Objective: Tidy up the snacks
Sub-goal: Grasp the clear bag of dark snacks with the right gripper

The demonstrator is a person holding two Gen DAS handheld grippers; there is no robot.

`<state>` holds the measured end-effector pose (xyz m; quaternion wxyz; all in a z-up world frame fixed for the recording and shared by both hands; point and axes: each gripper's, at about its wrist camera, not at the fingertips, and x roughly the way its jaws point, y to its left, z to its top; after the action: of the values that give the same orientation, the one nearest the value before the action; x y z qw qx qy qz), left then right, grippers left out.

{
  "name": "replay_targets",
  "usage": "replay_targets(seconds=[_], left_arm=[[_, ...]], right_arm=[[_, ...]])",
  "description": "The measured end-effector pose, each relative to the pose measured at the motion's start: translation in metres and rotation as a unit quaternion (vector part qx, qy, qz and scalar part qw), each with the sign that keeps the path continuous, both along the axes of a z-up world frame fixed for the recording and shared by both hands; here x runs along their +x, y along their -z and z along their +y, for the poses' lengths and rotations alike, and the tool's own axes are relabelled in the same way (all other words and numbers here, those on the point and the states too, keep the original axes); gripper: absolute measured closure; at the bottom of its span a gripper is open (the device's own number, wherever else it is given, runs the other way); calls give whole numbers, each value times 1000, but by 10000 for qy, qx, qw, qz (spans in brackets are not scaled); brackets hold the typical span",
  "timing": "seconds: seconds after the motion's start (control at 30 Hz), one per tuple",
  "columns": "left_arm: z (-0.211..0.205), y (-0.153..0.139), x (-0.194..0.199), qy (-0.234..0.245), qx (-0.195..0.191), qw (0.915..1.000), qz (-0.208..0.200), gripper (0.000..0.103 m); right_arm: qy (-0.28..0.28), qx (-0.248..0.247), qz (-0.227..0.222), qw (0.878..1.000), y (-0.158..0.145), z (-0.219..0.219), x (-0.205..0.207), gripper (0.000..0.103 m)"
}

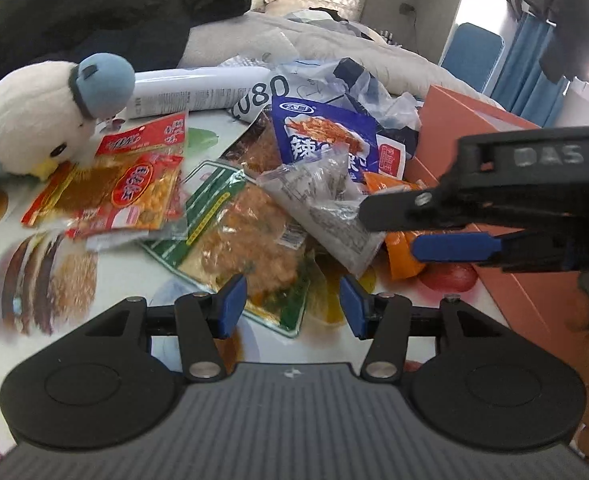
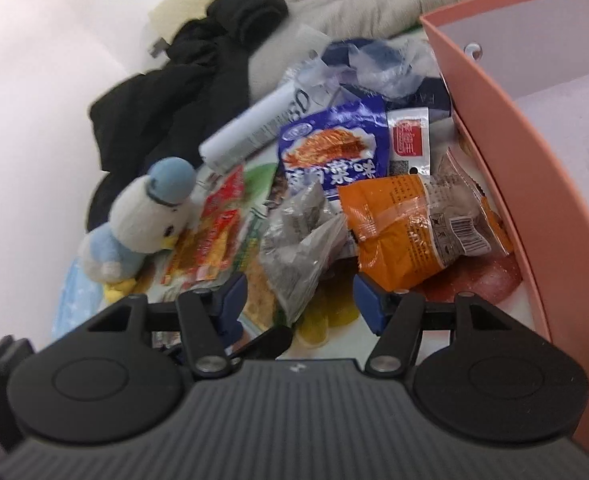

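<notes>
A heap of snack packets lies on a printed tabletop: a red one (image 1: pixel 110 192), a green one (image 1: pixel 246 248), a blue one (image 1: pixel 326 136) (image 2: pixel 334 148), a clear grey one (image 1: pixel 326 200) (image 2: pixel 298 248) and an orange one (image 2: pixel 410 232). My left gripper (image 1: pixel 293 302) hovers open over the green packet's near end, holding nothing. My right gripper (image 2: pixel 302 300) is open just before the grey and orange packets; the grey packet's corner lies under the gap, untouched by the pads. In the left wrist view the right gripper (image 1: pixel 390 230) reaches in from the right over the orange packet (image 1: pixel 402 256).
A salmon-pink open box (image 1: pixel 474 120) (image 2: pixel 506 160) stands right of the heap. A plush bird (image 1: pixel 42 128) (image 2: pixel 150 216) sits at the left, touching the red packet. Behind lie a white tube (image 1: pixel 198 92), crumpled plastic bags (image 1: pixel 358 80), black clothing (image 1: pixel 114 8) and grey bedding.
</notes>
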<state>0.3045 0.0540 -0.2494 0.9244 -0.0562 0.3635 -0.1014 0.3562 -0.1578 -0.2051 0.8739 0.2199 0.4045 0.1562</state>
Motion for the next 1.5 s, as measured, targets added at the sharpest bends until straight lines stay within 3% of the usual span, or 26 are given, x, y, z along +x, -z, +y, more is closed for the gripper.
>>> replay_targets(seconds=[0.17, 0.23, 0.3, 0.43, 0.6, 0.83, 1.2, 1.5], left_arm=[[-7, 8, 10, 124, 261, 9996, -11, 47], [-11, 10, 13, 87, 420, 9991, -14, 49], [-15, 12, 15, 20, 640, 9979, -37, 54], [-15, 9, 14, -8, 626, 9980, -36, 71], [-10, 7, 5, -57, 521, 9986, 45, 82], [-3, 1, -32, -169, 340, 9991, 178, 88], [9, -13, -117, -122, 364, 9982, 461, 89], [12, -26, -170, -131, 424, 9971, 614, 89]], right_arm=[[47, 186, 349, 9992, 14, 5, 20, 46], [-8, 282, 364, 9989, 16, 7, 25, 58], [-28, 178, 349, 9992, 16, 11, 27, 66], [-49, 124, 204, 9997, 9, 12, 26, 74], [-21, -9, 95, 10000, 0, 10, 13, 77], [28, -288, -66, 9996, -19, 6, -27, 78], [134, -355, -21, 9993, -27, -2, -113, 80], [214, -560, 111, 9981, -20, -22, -158, 82]])
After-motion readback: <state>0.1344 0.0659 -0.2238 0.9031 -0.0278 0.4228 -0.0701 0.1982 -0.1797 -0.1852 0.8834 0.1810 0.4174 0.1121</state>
